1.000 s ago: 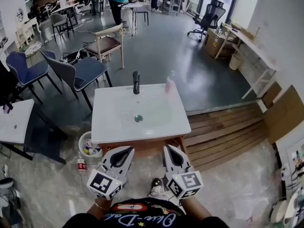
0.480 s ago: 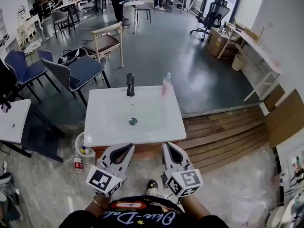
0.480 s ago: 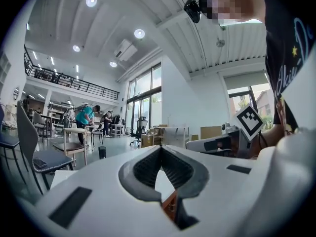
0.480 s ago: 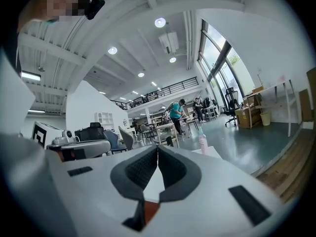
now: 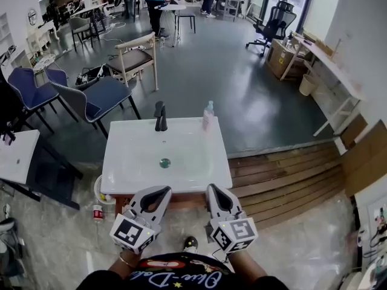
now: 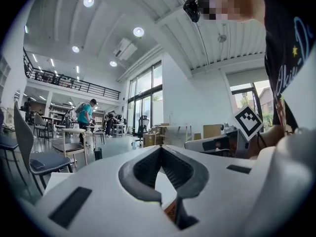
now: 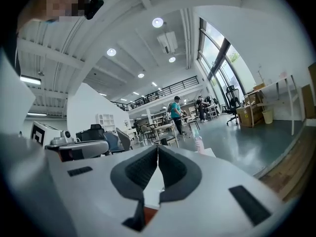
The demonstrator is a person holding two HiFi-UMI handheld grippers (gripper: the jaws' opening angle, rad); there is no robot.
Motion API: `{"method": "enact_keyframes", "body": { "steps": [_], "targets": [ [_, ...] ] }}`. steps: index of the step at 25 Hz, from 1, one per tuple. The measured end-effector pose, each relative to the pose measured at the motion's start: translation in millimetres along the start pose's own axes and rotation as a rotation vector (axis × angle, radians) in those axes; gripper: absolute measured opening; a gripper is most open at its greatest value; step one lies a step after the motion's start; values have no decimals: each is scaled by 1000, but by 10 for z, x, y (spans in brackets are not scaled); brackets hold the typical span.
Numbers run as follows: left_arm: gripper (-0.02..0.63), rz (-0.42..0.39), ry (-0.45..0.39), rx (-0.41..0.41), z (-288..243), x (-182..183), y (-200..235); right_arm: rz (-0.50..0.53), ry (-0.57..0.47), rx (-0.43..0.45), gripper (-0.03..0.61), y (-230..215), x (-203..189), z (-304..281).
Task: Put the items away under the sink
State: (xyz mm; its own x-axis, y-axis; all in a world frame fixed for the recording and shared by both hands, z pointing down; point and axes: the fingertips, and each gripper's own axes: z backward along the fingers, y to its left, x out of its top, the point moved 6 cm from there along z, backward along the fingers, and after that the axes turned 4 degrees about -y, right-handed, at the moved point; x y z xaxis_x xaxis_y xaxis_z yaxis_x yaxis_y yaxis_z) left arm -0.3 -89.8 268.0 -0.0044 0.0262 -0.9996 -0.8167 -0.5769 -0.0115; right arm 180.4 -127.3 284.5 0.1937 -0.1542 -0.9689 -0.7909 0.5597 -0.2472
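Observation:
A white sink top (image 5: 136,162) on a wooden cabinet stands just ahead of me, with a black faucet (image 5: 160,116) at its back edge. A small pinkish bottle (image 5: 208,115) is at the back right corner. My left gripper (image 5: 158,193) and right gripper (image 5: 215,192) are held side by side, level, with their tips at the sink's front edge. Both are shut with nothing between the jaws. The left gripper (image 6: 161,147) looks over the white top towards the faucet (image 6: 98,153). Past the right gripper (image 7: 157,147) stands the bottle (image 7: 198,144).
A round basket (image 5: 98,191) with several small items sits on the floor left of the cabinet, and a small bottle (image 5: 97,213) stands in front of it. A white table (image 5: 18,156) is at the left. Chairs (image 5: 97,95) stand beyond the sink, wooden boards (image 5: 284,168) lie at the right.
In the head view the sink has slid left and slightly down, so its front edge now meets the gripper tips. Both grippers stay shut, side by side.

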Motion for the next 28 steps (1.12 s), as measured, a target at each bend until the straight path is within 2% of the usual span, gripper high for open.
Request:
{"method": "enact_keyframes", "body": {
  "steps": [11,19,28],
  "targets": [
    [8,-19,-13,56,-311,4,-82,-2,2,52,8,-366,73,-102],
    [8,3,1,88,-294,-32,-6,-2,16,61,8,-416,59,-227],
    [8,17,-23,49,-590,-26,348,13,27,36,8,-493,116,-559]
  ]
}}
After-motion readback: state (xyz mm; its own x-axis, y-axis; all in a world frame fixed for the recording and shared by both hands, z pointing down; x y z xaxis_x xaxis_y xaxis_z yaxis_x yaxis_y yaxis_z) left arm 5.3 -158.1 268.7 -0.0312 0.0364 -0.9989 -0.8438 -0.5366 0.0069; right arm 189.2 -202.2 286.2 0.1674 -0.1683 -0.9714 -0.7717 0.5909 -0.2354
